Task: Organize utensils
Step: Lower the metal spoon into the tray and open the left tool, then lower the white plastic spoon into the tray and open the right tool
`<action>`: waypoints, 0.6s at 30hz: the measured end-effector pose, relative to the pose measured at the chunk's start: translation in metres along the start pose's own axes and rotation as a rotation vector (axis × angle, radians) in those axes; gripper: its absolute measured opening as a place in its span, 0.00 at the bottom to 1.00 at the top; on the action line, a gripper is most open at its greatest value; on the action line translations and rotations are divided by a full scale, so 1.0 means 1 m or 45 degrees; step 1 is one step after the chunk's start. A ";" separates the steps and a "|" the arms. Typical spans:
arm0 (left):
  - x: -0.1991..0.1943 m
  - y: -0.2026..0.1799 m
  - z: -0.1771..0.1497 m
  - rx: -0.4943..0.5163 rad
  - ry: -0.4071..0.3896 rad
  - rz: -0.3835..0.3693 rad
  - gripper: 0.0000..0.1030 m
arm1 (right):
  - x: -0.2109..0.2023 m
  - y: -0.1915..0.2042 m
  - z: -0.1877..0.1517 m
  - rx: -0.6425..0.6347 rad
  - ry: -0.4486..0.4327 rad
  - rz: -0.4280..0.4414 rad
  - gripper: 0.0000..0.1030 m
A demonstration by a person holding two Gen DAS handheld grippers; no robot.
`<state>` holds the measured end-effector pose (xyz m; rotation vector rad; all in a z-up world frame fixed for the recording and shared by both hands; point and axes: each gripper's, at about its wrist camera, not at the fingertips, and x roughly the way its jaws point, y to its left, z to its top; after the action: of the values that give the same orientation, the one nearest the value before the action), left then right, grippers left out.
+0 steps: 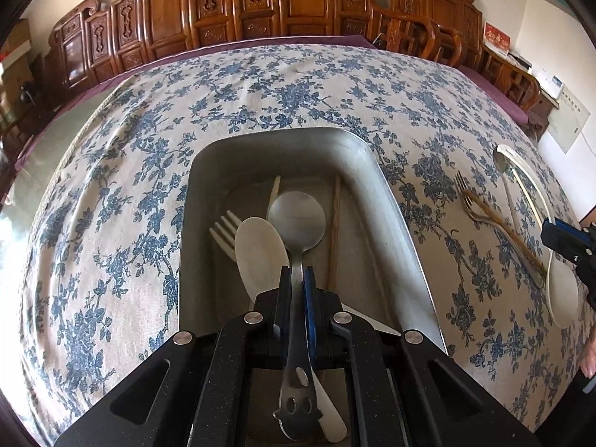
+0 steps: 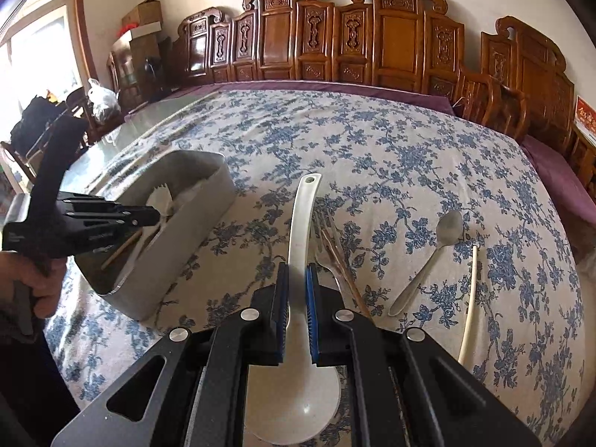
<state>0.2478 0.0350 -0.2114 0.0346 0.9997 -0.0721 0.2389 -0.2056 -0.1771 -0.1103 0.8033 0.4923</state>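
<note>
Left gripper: the left gripper (image 1: 298,283) is clamped on the handle of a stainless steel spoon with a round bowl (image 1: 297,220), holding it over the inside of the rectangular metal tray (image 1: 395,201).
Right gripper: the right gripper (image 2: 297,290) is closed on the handle of a large white plastic ladle (image 2: 298,391), whose bowl lies under the gripper body and whose handle points away across the table.
Already in the tray: a cream plastic spoon (image 1: 257,257), a cream plastic fork (image 1: 223,229) and a pale wooden chopstick (image 1: 334,231) lie on the tray floor.
Waiting on the table: on the blue-flowered tablecloth (image 2: 391,141) lie a small steel spoon (image 2: 428,260), a cream chopstick (image 2: 468,298) and a fork with brown sticks (image 2: 335,253) just beside the ladle.
Risk, steel spoon: it hangs above the cream pieces; released from here it would likely land on them and clatter or lie crossed rather than settle flat.
Risk, ladle: the grip sits near the bowl end, so the long handle may swing or slip when lifted, and it could drag the fork and sticks touching its side.
Risk, tray: a knock from either gripper could shift it on the loose cloth.
Writing: a red card by the far wall carries gold marks too small to read; no brand is legible on the utensils.
</note>
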 end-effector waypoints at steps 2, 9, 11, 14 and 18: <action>-0.001 0.001 0.000 -0.004 -0.001 0.002 0.06 | -0.002 0.005 0.001 -0.010 -0.006 -0.003 0.10; -0.021 0.010 0.001 -0.026 -0.068 -0.005 0.06 | -0.009 0.021 0.007 0.001 -0.026 0.039 0.10; -0.030 0.015 0.002 -0.034 -0.100 -0.003 0.06 | -0.010 0.027 0.012 0.016 -0.035 0.065 0.10; -0.037 0.022 0.004 -0.046 -0.131 0.000 0.06 | -0.008 0.040 0.021 0.017 -0.043 0.094 0.10; -0.046 0.035 0.004 -0.068 -0.160 0.011 0.06 | -0.003 0.061 0.033 0.012 -0.055 0.134 0.10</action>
<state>0.2297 0.0721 -0.1707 -0.0146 0.8757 -0.0392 0.2313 -0.1437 -0.1464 -0.0490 0.7718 0.5882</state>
